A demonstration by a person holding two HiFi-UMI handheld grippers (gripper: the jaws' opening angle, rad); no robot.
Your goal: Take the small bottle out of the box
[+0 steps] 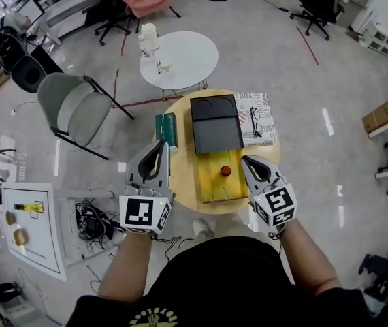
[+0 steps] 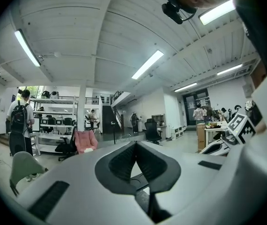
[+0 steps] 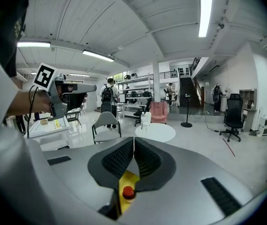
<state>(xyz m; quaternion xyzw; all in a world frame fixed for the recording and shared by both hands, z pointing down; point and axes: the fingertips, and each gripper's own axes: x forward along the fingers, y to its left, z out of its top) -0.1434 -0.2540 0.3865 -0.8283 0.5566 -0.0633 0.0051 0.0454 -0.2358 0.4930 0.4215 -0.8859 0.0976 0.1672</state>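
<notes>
The small bottle (image 1: 226, 171), red-capped, is seen inside the open yellow box (image 1: 211, 186) on the round wooden table (image 1: 182, 172). The right gripper (image 1: 244, 159) is held just beside the bottle, jaws pressed together, nothing between them. The left gripper (image 1: 161, 144) is held at the table's left side, likewise closed and empty.

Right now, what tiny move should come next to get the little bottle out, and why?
Probably open the right gripper. Its jaws are together and hold nothing, and it is the one nearest the small bottle, which stands red-capped in the yellow box. The left gripper is farther off, outside the box.
</notes>
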